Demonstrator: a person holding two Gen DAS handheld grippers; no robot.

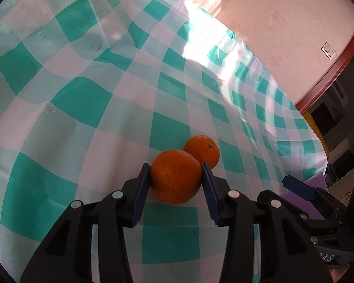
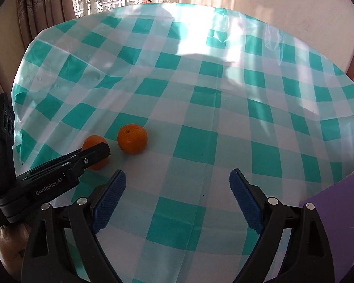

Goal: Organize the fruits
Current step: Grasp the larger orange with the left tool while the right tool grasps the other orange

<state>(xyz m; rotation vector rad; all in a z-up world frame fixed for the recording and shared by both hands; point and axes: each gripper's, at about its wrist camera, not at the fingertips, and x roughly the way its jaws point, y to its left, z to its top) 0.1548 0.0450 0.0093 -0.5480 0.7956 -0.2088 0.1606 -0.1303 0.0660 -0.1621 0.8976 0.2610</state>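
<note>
Table draped in a teal-and-white checked tablecloth (image 1: 87,99), sun patch across its far side. Two oranges sit on it, close together.

Left gripper (image 1: 176,176): blue pads pinching the nearer orange (image 1: 175,176) on both flanks, fruit resting on the cloth. From the left wrist view the second orange (image 1: 201,151) lies just behind and to the right, seeming to touch the first; from the right wrist view a gap shows between them, so contact cannot be settled.

Right gripper (image 2: 177,184): fingers spread wide, nothing between them, only cloth below. It hangs right of the left gripper, the free orange ahead and to its left.

Purple flat object (image 2: 337,212) at the near right table edge; cannot tell what it is.
</note>
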